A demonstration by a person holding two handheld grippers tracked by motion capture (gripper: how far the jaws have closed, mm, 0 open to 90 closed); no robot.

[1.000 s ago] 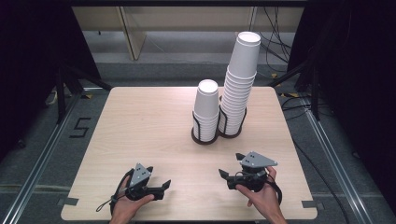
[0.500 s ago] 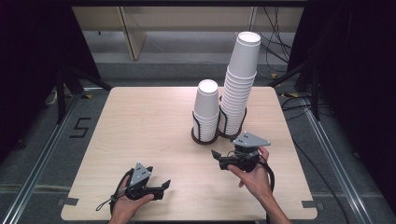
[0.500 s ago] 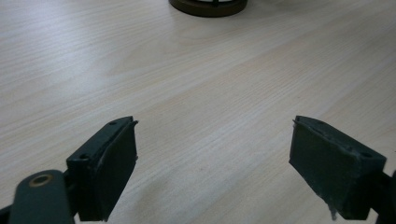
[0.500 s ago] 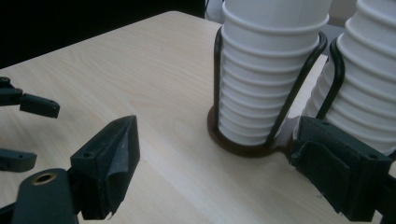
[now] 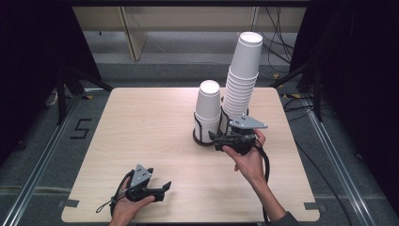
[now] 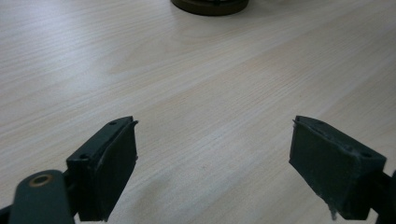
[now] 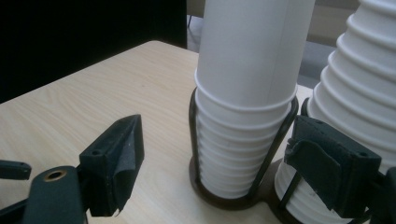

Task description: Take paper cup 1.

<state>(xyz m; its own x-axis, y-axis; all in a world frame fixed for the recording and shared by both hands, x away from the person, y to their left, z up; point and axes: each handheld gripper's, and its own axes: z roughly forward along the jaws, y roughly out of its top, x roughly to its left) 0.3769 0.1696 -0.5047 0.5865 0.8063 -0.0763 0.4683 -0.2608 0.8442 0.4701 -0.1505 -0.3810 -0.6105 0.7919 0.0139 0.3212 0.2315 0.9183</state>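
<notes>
Two stacks of white paper cups stand in a dark wire holder (image 5: 200,140) right of the table's middle: a short stack (image 5: 208,110) and a much taller stack (image 5: 242,75) to its right. My right gripper (image 5: 214,138) hovers just in front of the holder, open, its jaws pointing at the short stack's base. In the right gripper view the short stack (image 7: 247,70) rises just beyond the open right gripper (image 7: 219,154), nothing pressed, with the tall stack (image 7: 359,93) behind the right jaw. My left gripper (image 5: 165,188) rests near the front edge, open and empty; in the left gripper view the left gripper (image 6: 215,149) has only bare wood between its jaws.
The light wooden table (image 5: 141,127) has free room over its left half and front. The holder's base (image 6: 210,5) lies far ahead of the left gripper. Dark floor, rails and cables surround the table; a wooden shelf stands behind it.
My right gripper has risen from the front right of the table and travelled forward to the cup holder. The left gripper has stayed where it was.
</notes>
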